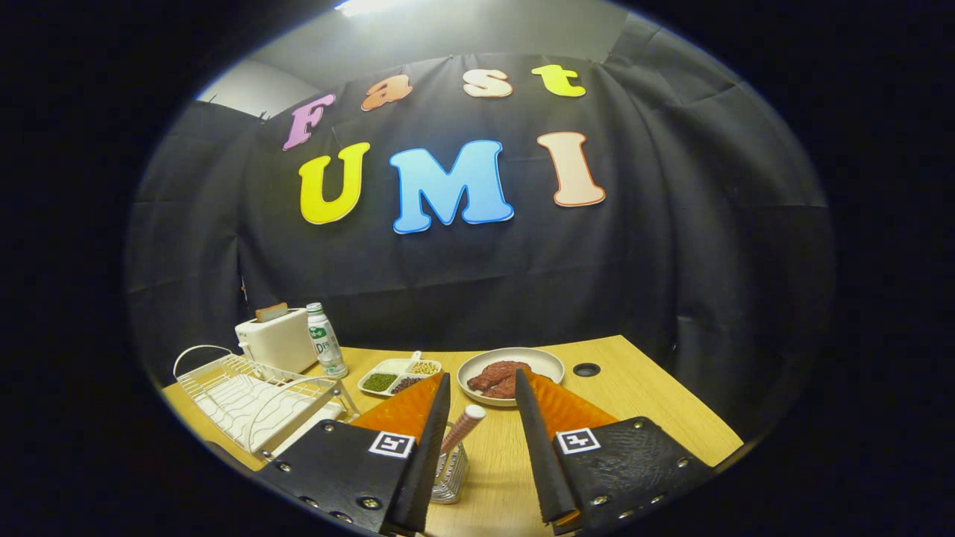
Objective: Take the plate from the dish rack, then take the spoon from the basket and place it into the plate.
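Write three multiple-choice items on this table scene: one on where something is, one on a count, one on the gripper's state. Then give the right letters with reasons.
1. Where is the spoon?
A. in the mesh basket between the fingers
B. on the plate
C. in the dish rack

2. How many compartments of the small white tray hold food?
A. one
B. three
C. five

3. What state is the gripper in?
A. shut on the spoon
B. shut on the plate
C. open, holding nothing

Answers:
1. A, since the spoon's handle sticks up out of the basket, close by the left finger.
2. B, since green, yellow and dark fillings each sit in their own section.
3. C, since the fingers stand wide apart, with bare table between them and the plate lying beyond their tips.
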`<state>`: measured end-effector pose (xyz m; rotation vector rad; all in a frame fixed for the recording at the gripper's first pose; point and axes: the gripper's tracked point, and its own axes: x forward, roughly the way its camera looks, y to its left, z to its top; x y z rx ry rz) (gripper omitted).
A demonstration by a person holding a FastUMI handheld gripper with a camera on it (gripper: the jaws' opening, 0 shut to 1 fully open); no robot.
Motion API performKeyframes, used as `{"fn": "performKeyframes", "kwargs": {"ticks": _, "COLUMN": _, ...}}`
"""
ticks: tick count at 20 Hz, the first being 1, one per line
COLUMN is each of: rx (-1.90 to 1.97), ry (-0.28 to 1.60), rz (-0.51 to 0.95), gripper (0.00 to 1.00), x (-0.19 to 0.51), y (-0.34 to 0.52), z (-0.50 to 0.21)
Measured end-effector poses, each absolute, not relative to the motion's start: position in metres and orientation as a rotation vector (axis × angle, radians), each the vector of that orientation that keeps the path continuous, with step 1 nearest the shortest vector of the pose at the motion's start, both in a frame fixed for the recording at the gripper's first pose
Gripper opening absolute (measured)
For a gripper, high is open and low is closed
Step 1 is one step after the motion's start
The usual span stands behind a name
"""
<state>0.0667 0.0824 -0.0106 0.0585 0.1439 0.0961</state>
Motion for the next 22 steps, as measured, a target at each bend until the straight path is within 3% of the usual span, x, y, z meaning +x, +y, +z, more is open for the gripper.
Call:
{"fn": "performKeyframes", "kwargs": {"ticks": 5, "rx": 0.059, "ry": 0.175, "rz": 0.132, "gripper": 0.44, "x": 0.081, "y": 0.097, "z": -0.031}}
{"fn": "performKeyframes", "kwargs": {"ticks": 6, "rx": 0.055, "ry": 0.181, "rz": 0.143, "gripper": 0.28, "x": 0.080, "y": 0.100, "z": -0.031}}
{"fn": "performKeyframes", "kwargs": {"ticks": 7, "rx": 0.059, "ry": 0.182, "rz": 0.142, "gripper": 0.28, "x": 0.079, "y": 0.100, "z": -0.031}}
{"fn": "performKeyframes", "kwargs": {"ticks": 8, "rx": 0.083, "ry": 0.180, "rz": 0.146, "gripper": 0.18, "x": 0.080, "y": 0.103, "z": -0.029}}
{"fn": "performKeyframes", "kwargs": {"ticks": 11, "rx": 0.106, "ry": 0.177, "rz": 0.138, "gripper": 0.18, "x": 0.077, "y": 0.107, "z": -0.021}}
{"fn": "performKeyframes", "kwargs": {"ticks": 12, "rx": 0.103, "ry": 0.184, "rz": 0.132, "gripper": 0.07, "x": 0.076, "y": 0.108, "z": -0.023}}
{"fn": "performKeyframes", "kwargs": {"ticks": 22, "rx": 0.056, "ry": 0.178, "rz": 0.115, "gripper": 0.07, "x": 0.070, "y": 0.115, "z": 0.001}}
